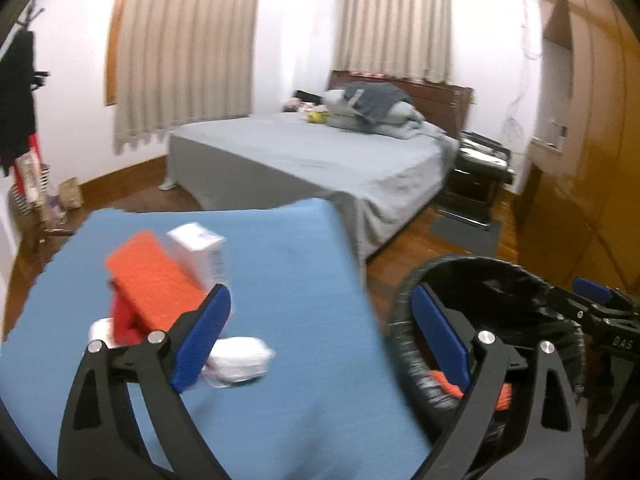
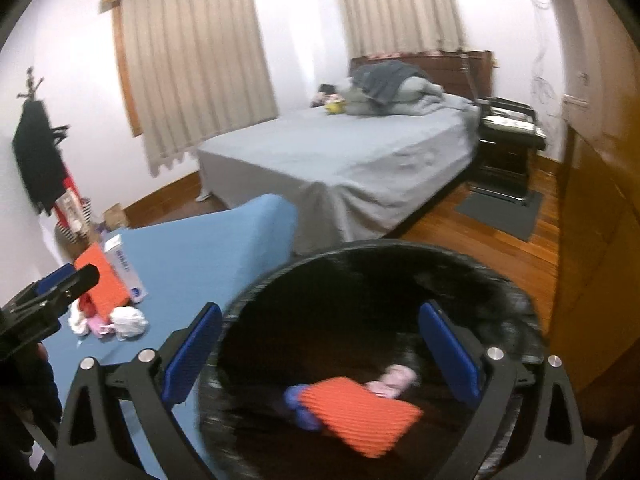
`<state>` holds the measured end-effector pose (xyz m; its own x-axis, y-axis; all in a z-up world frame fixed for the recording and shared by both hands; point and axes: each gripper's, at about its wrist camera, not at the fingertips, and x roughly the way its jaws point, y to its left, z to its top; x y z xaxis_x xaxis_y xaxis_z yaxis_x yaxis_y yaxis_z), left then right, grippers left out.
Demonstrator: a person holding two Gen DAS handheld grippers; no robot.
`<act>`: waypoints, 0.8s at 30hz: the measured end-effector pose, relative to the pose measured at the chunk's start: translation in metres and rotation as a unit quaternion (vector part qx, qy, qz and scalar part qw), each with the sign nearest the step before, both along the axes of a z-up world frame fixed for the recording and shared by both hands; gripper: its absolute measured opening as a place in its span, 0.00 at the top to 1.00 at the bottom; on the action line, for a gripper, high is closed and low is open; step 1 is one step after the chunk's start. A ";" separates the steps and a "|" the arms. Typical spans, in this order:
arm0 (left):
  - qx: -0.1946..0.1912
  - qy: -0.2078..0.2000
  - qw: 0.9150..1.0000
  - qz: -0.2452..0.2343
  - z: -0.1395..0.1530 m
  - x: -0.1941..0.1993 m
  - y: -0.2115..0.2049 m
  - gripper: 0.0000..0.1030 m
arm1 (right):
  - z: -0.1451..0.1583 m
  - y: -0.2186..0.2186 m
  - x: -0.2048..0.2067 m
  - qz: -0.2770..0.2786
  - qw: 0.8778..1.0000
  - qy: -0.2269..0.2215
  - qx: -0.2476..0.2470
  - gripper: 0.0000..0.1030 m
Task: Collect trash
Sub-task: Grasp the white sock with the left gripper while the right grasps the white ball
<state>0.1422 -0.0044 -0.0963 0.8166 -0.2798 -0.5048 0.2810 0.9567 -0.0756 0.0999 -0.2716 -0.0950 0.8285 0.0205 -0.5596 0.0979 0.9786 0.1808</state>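
My left gripper point(image 1: 320, 340) stands open and empty, spanning the blue table's point(image 1: 280, 264) right edge and the black-lined bin point(image 1: 492, 276). Beyond its left finger lie an orange box point(image 1: 152, 280), a white box point(image 1: 200, 246) and a crumpled white wad point(image 1: 240, 360). My right gripper point(image 2: 320, 352) hangs open and empty over the bin point(image 2: 400, 264). Inside the bin lie an orange ribbed piece point(image 2: 360, 416), a pink scrap point(image 2: 394, 380) and a blue scrap point(image 2: 298, 404). In the right wrist view the table point(image 2: 208, 248) holds the orange box point(image 2: 104, 284), white box point(image 2: 124, 268), white wad point(image 2: 128, 320) and pink bits point(image 2: 98, 326).
The bin stands on the wooden floor point(image 2: 500, 232) against the table's right side. A grey-sheeted bed point(image 1: 320, 160) lies beyond. A wooden wardrobe point(image 1: 592, 160) lines the right wall. A coat rack with dark clothes point(image 2: 40, 160) and a basket stand far left.
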 end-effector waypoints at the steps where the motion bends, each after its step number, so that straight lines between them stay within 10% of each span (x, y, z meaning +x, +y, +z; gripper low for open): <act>1: 0.005 -0.001 1.000 0.011 0.000 0.000 0.010 0.13 | 0.000 0.009 0.003 0.008 1.000 0.000 -0.003 0.06; 24: 0.035 0.046 0.985 0.161 -0.045 0.020 0.170 0.16 | -0.047 0.185 0.092 0.154 0.987 0.043 -0.012 0.06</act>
